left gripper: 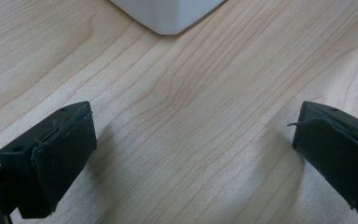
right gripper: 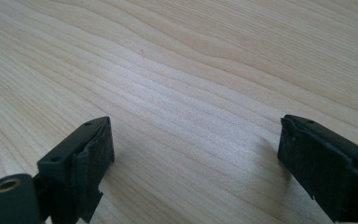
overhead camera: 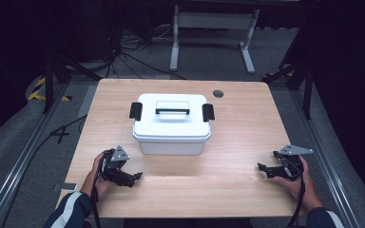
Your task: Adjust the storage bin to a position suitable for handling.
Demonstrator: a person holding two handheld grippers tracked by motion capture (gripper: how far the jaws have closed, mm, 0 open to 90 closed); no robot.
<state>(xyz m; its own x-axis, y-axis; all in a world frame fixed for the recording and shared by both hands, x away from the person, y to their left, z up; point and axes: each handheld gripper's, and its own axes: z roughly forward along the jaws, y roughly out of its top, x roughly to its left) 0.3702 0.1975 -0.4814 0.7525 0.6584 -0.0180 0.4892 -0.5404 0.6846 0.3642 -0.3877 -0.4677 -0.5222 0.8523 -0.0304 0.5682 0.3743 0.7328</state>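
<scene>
A white lidded box (overhead camera: 172, 124) with 2 black side latches (overhead camera: 136, 110) and a black top handle (overhead camera: 172, 111) sits mid-surface (overhead camera: 237, 142). The left gripper (overhead camera: 134, 176) rests near its front-left corner, the right gripper (overhead camera: 262, 167) well apart to the right; both sets of fingers gape wide, holding nothing. This looks like the approach step; next, each gripper likely must reach a latch.

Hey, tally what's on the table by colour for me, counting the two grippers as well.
White: 1, the lidded box
Black: 2, the left gripper and the right gripper
Total: 3
</scene>
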